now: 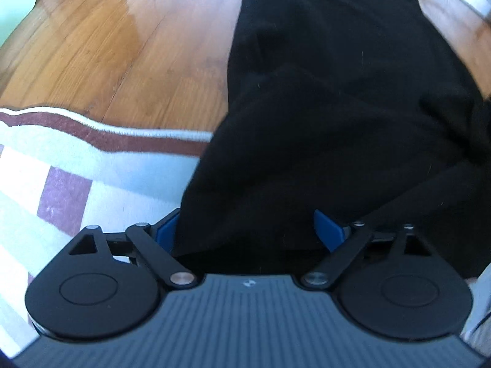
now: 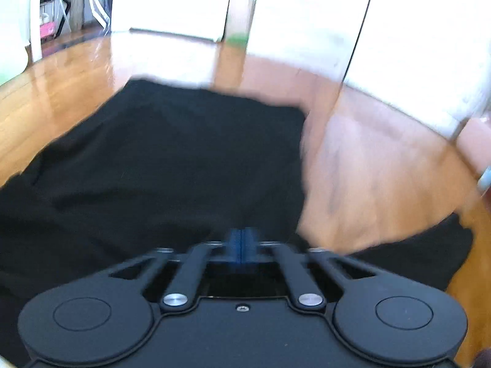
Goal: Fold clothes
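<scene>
A black garment [image 1: 322, 92] lies spread on the wooden floor [image 1: 122, 46], its near end reaching onto a rug [image 1: 92, 168]. My left gripper [image 1: 247, 227] points steeply down with its blue fingers [image 1: 328, 230] wide apart. Black fabric sits between them and hides their tips, and the pads do not press on it. In the right wrist view the same garment [image 2: 172, 153] fills the left and middle. My right gripper [image 2: 242, 239] is shut, blue pads together, right at the cloth. Blur hides whether fabric is pinched.
The pale rug has a maroon border and squares and lies at lower left in the left wrist view. Bare floor [image 2: 383, 168] lies right of the garment, with another black flap [image 2: 429, 254] beyond. White walls and furniture [image 2: 172, 6] stand far behind. A grey sleeve [image 1: 478, 306] shows at the edge.
</scene>
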Action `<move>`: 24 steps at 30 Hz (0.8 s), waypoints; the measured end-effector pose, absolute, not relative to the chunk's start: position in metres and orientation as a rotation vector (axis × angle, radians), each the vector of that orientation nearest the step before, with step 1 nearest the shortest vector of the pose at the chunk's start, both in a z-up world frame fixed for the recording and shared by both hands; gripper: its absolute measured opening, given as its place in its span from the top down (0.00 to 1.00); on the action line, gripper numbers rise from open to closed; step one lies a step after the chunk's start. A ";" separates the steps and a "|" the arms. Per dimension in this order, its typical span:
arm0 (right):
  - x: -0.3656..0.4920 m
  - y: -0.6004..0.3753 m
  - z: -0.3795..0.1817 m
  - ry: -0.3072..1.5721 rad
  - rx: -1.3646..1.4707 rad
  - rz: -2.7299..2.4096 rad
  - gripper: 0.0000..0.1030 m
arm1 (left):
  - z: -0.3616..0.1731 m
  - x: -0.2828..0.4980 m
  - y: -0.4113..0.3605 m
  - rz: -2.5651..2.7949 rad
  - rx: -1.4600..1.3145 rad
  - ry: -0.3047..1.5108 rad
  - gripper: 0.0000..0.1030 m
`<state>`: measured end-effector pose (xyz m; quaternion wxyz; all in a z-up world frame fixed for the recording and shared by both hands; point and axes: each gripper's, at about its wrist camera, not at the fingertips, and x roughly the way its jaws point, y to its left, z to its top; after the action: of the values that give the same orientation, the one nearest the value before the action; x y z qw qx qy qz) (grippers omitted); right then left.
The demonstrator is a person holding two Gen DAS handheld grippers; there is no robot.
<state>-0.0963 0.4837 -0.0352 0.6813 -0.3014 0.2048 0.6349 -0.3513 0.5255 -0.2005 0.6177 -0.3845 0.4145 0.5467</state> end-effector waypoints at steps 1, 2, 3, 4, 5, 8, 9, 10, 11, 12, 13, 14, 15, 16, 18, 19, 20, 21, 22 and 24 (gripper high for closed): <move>-0.086 0.479 -0.025 0.497 -0.607 1.395 1.00 | -0.201 -0.350 0.523 1.262 -0.883 0.961 0.10; -0.074 0.471 -0.015 0.553 -0.546 1.365 1.00 | -0.200 -0.351 0.522 1.263 -0.894 0.963 0.10; -0.064 0.464 -0.010 0.584 -0.542 1.334 1.00 | -0.200 -0.352 0.520 1.265 -0.905 0.966 0.08; -0.053 0.456 -0.007 0.612 -0.542 1.302 1.00 | -0.200 -0.355 0.519 1.268 -0.926 0.968 0.06; -0.043 0.449 -0.003 0.640 -0.541 1.270 1.00 | -0.201 -0.357 0.518 1.271 -0.947 0.971 0.06; -0.012 0.434 -0.005 0.770 -0.488 1.223 0.90 | -0.202 -0.364 0.514 1.266 -1.003 0.962 0.05; -0.002 0.430 -0.009 0.821 -0.461 1.215 0.89 | -0.202 -0.366 0.512 1.265 -1.016 0.961 0.05; 0.004 0.433 -0.010 0.907 -0.391 1.250 0.87 | -0.202 -0.364 0.509 1.264 -1.015 0.967 0.05; 0.010 0.436 -0.012 0.995 -0.315 1.284 0.74 | -0.202 -0.363 0.506 1.262 -1.013 0.973 0.05; 0.015 0.439 -0.013 1.082 -0.238 1.317 0.56 | -0.203 -0.362 0.504 1.260 -1.012 0.979 0.05; 0.012 0.446 -0.015 1.128 -0.202 1.368 0.41 | -0.203 -0.360 0.503 1.257 -1.008 0.979 0.05; 0.002 0.456 -0.018 1.154 -0.220 1.420 0.40 | -0.203 -0.358 0.503 1.253 -1.003 0.979 0.05; -0.007 0.466 -0.022 1.178 -0.241 1.472 0.40 | -0.203 -0.356 0.502 1.250 -0.999 0.978 0.05; -0.017 0.474 -0.028 1.187 -0.260 1.502 0.41 | -0.202 -0.354 0.502 1.246 -0.994 0.978 0.05; -0.027 0.481 -0.039 1.160 -0.308 1.488 0.41 | -0.200 -0.352 0.501 1.234 -0.985 0.956 0.06; -0.032 0.484 -0.044 1.145 -0.332 1.479 0.41 | -0.196 -0.351 0.500 1.225 -0.974 0.934 0.07; -0.036 0.487 -0.049 1.131 -0.356 1.471 0.41 | -0.189 -0.350 0.498 1.212 -0.945 0.900 0.07; -0.041 0.490 -0.055 1.116 -0.380 1.462 0.41 | -0.183 -0.348 0.496 1.200 -0.916 0.867 0.07; -0.046 0.494 -0.060 1.102 -0.404 1.453 0.41 | -0.176 -0.346 0.493 1.189 -0.883 0.833 0.07; -0.047 0.499 -0.060 1.062 -0.388 1.518 0.57 | -0.162 -0.341 0.489 1.167 -0.820 0.767 0.07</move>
<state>-0.0471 0.4994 -0.0599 0.5847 -0.1662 0.4551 0.6507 -0.3406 0.4890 -0.1620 0.6898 -0.3667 0.3429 0.5216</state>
